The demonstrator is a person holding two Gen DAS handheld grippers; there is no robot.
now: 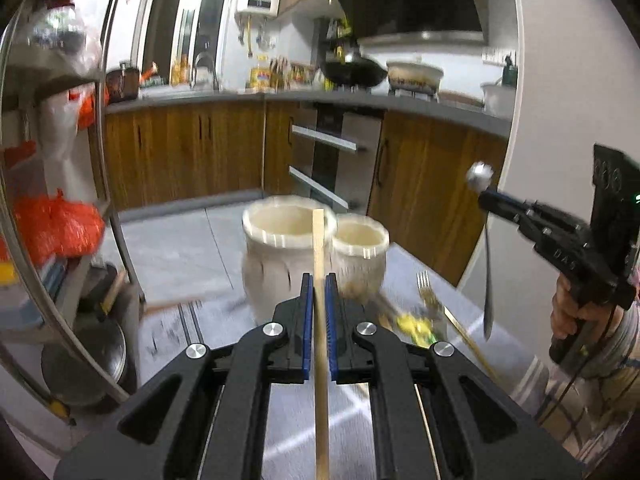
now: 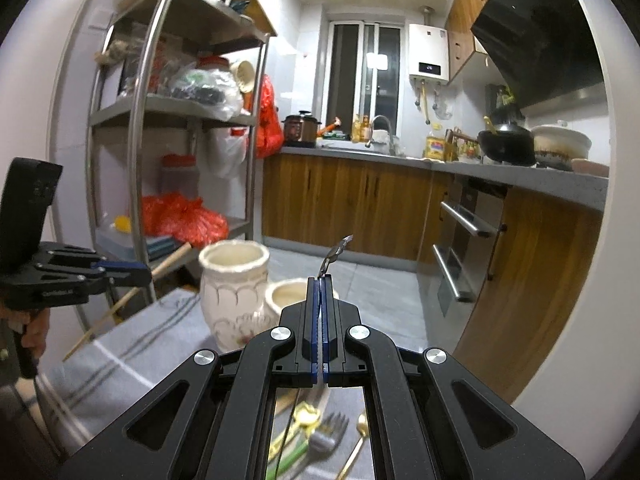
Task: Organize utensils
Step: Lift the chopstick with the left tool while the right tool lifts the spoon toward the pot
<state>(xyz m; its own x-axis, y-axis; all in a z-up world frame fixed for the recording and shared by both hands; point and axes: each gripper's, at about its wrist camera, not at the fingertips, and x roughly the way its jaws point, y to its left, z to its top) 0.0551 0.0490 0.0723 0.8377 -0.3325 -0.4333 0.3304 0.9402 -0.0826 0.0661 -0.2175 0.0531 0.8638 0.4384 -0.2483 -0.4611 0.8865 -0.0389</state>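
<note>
My left gripper (image 1: pixel 319 280) is shut on a wooden chopstick (image 1: pixel 320 340) that points up toward the taller cream jar (image 1: pixel 276 252). A shorter cream jar (image 1: pixel 360 260) stands right of it. My right gripper (image 2: pixel 320 282) is shut on a silver spoon (image 2: pixel 334 254) held above the short jar (image 2: pixel 286 294); the tall jar (image 2: pixel 232 288) is to its left. In the left wrist view the right gripper (image 1: pixel 490 200) holds the spoon (image 1: pixel 487 280) upright, bowl on top. The left gripper (image 2: pixel 138 272) and its chopstick (image 2: pixel 120 304) show at the left of the right wrist view.
Loose utensils lie on the grey striped cloth (image 2: pixel 132 344): a fork (image 1: pixel 426 288), a gold spoon (image 2: pixel 358 436) and green-handled pieces (image 2: pixel 300 440). A metal shelf rack (image 2: pixel 140 140) stands left. Wooden kitchen cabinets (image 1: pixel 192 148) and an oven (image 1: pixel 332 160) lie beyond.
</note>
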